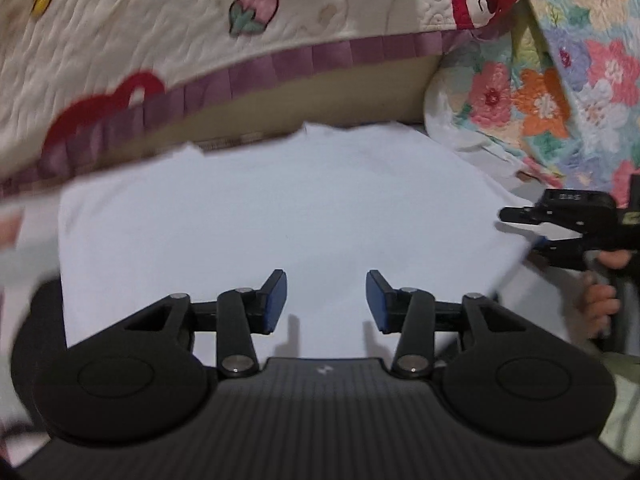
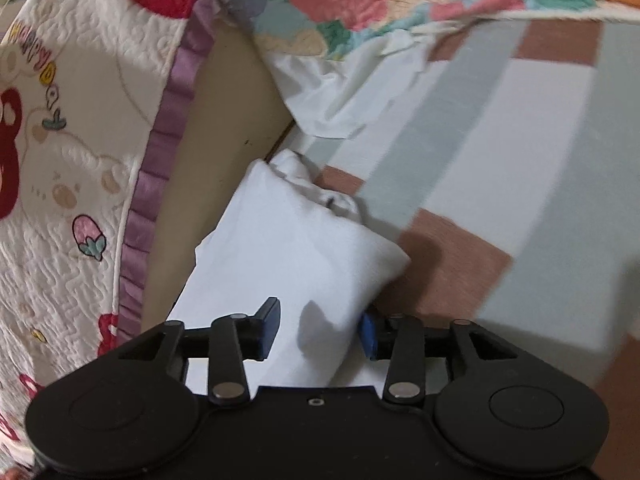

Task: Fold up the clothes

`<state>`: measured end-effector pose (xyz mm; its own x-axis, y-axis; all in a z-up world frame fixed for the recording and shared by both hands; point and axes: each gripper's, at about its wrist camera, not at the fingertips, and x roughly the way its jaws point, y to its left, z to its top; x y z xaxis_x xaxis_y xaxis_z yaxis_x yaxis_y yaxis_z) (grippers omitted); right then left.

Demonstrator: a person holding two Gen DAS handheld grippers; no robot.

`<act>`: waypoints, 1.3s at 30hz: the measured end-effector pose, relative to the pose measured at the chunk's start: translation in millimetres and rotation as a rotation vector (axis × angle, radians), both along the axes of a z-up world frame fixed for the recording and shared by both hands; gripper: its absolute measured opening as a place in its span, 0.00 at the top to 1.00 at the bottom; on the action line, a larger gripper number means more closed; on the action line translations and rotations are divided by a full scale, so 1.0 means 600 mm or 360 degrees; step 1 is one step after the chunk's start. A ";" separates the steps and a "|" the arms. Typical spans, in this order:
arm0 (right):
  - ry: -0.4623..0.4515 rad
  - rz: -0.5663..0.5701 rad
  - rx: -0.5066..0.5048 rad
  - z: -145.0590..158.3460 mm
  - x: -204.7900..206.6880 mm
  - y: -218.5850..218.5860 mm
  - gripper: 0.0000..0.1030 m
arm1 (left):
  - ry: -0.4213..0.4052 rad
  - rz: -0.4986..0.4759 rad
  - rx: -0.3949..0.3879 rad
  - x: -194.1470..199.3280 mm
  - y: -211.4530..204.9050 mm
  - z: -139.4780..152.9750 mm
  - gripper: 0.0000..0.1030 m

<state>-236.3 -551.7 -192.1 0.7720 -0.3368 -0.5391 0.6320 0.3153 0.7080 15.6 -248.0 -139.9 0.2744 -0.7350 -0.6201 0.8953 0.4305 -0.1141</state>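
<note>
- Garment: a plain white cloth garment (image 1: 280, 216), folded into a flat, roughly rectangular shape, lies on a bed next to the tan side of a piece of furniture (image 1: 320, 96).
- The left tool (image 1: 326, 300), black with blue pads, hangs above the near edge of the white garment with its jaws apart; nothing sits between the pads, so it is released.
- The right tool (image 2: 318, 330) also has its jaws spread. A corner of the white garment (image 2: 288, 248) lies between them, close against the right blue pad (image 2: 368, 336), but the pads do not press on it, so it is released too.
- In the left wrist view the right tool (image 1: 520, 228) shows at the garment's right edge, with a person's fingers (image 1: 600, 300) wrapped on its handle.
- A cream quilted cover with strawberry and bear prints and a purple ruffle trim (image 1: 160, 40) drapes over the furniture.
- A floral quilt in pink, orange and green (image 1: 560, 80) lies bunched behind the garment.
- The bed's sheet with grey, white and brown blocks (image 2: 500, 140) spreads to the right.
</note>
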 end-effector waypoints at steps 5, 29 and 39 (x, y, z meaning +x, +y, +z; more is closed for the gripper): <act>-0.0010 0.0023 -0.0015 -0.001 0.028 -0.017 0.62 | 0.0149 0.0022 0.0064 0.040 -0.057 -0.027 0.55; 0.0033 0.0641 -0.0400 0.123 0.184 0.074 0.90 | 0.0544 0.0287 0.0091 0.125 0.167 -0.023 0.58; -0.0101 0.1103 -0.0471 0.198 0.309 0.206 0.90 | 0.0754 0.0384 -0.0195 0.187 0.223 -0.014 0.61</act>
<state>-50.9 -428.3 -73.2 0.8863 0.1131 -0.4491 0.1810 0.8081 0.5606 127.8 -113.9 -148.1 0.1558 -0.7603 -0.6306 0.6111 0.5758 -0.5432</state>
